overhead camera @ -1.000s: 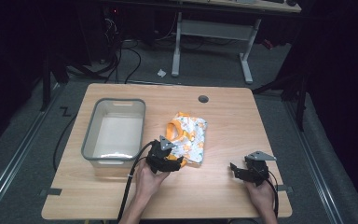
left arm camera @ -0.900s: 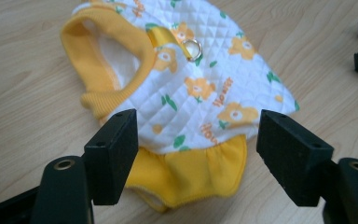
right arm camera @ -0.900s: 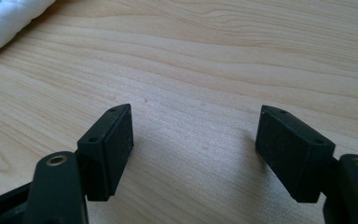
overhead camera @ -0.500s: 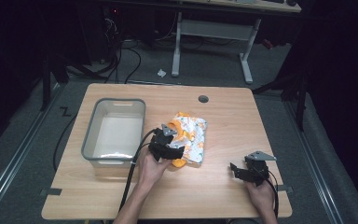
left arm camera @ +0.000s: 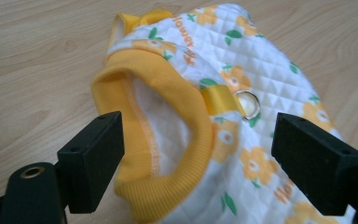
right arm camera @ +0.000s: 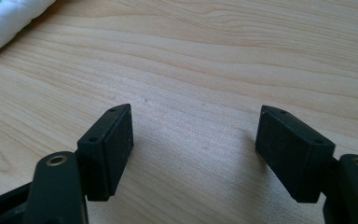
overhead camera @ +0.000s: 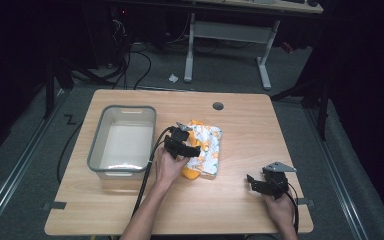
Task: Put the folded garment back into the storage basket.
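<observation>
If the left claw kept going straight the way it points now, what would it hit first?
Most likely the yellow ribbed collar of the flowered quilted garment: in the left gripper view it lies right between the open jaws of the left claw, which have just been opening. How near it is cannot be judged.

- Clear plastic bin (overhead camera: 122, 142), left part of wooden table (overhead camera: 240, 200); bare inside.
- Round cable grommet (overhead camera: 218, 106) near table's far edge.
- Grey desk frame (overhead camera: 227, 30) on floor beyond.
- Black cables (overhead camera: 130, 60) on carpet; white scrap (overhead camera: 173, 78) nearby.
</observation>
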